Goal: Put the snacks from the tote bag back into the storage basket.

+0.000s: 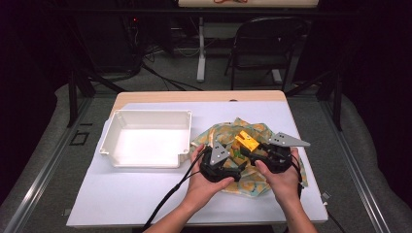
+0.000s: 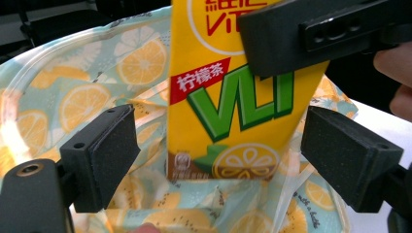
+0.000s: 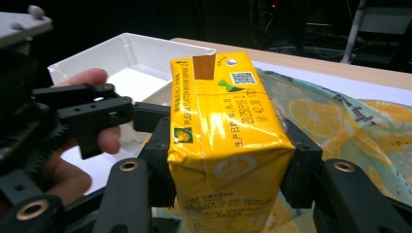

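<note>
carton (image 1: 246, 141) over bag (image 1: 252, 182) (tray (image 1: 112, 145) left)

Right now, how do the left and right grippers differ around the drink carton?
The right gripper is shut on the yellow drink carton, pads pressing both sides; the left gripper is open, its pads standing apart from the carton. The right one carries it; the left one only straddles its lower end. Both hover over the lemon-print bag.

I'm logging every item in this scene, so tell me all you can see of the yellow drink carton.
The yellow drink carton is a small glossy brick-shaped box with green lettering, a red label strip and a lemon-slice picture on its face; its narrow side bears small print, a QR code and a brown tab. The right gripper clamps it on both sides, holding it over the lemon-print cloth bag. The left gripper brackets its lower end, pads apart from it.
</note>
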A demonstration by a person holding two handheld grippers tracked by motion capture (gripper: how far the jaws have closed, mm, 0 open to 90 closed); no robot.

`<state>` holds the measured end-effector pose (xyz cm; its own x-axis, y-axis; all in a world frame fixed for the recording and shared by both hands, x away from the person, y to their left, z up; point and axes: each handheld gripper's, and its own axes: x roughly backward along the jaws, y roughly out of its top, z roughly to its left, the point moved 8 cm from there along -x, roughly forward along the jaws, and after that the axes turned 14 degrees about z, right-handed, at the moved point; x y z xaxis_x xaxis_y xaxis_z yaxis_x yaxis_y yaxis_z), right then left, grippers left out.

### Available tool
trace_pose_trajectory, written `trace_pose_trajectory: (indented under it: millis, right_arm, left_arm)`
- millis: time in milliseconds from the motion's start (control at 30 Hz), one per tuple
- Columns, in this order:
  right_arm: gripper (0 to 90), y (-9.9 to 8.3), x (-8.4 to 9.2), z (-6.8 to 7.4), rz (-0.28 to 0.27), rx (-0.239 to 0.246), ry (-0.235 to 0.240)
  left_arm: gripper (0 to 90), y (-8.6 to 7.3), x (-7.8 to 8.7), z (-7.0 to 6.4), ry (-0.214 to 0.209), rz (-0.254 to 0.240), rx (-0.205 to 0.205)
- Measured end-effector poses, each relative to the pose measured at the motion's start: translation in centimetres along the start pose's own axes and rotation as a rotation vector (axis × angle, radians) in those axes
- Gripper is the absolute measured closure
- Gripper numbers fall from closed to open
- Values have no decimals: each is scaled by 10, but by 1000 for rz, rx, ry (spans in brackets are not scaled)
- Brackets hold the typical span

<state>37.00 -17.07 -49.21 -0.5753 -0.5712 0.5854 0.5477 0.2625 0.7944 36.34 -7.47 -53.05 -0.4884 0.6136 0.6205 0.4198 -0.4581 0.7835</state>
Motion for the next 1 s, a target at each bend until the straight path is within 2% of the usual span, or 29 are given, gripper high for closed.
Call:
trace_pose_trajectory:
  millis: [300,433,600,667,700,767,833,1000]
  right_arm:
    - [493,3,3,13,-9,12,18]
    - [492,2,1,17,2,17,24]
    - [482,2,0,18,-9,24,30]
    - [451,4,1,20,-47,13,48]
    - [451,4,1,20,-47,13,48]
    - [365,8,6,21,-90,-4,83]
    - [301,11,12,19,-108,-9,82]
    - [245,14,25,14,-158,-22,92]
  left_arm:
    - [162,5,-5,-7,52,-5,-15]
    - [221,6,-5,-7,78,-11,-16]
    - [292,6,-2,-8,82,-13,-11]
    - [299,7,0,-8,71,-18,-6]
    - [299,8,2,-7,67,-19,1]
    - [301,8,4,-2,68,-22,22]
    - [301,8,7,4,77,-23,38]
    - [301,8,17,23,111,-29,64]
